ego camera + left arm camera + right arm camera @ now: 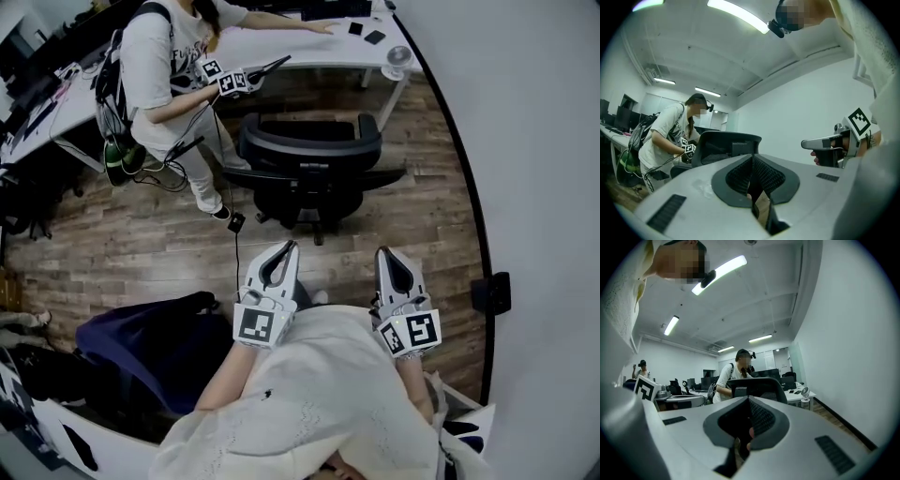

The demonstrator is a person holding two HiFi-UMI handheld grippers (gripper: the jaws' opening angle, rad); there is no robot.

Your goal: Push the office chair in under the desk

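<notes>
The black office chair [309,164] stands on the wood floor with its back toward me, short of the white desk [309,47] beyond it. My left gripper [286,248] and right gripper [386,253] are held side by side, level, pointing at the chair's back and apart from it. Both are shut with nothing between the jaws. In the left gripper view the chair back [726,145] rises just past the left gripper [752,157]. The right gripper view has the chair back [757,386] straight beyond the right gripper [749,398].
Another person [169,75] stands left of the chair at the desk, holding a pair of grippers [232,82]. A small fan [398,58] sits on the desk's right end. A dark blue chair [150,342] is at my lower left. The white wall [534,187] runs along the right.
</notes>
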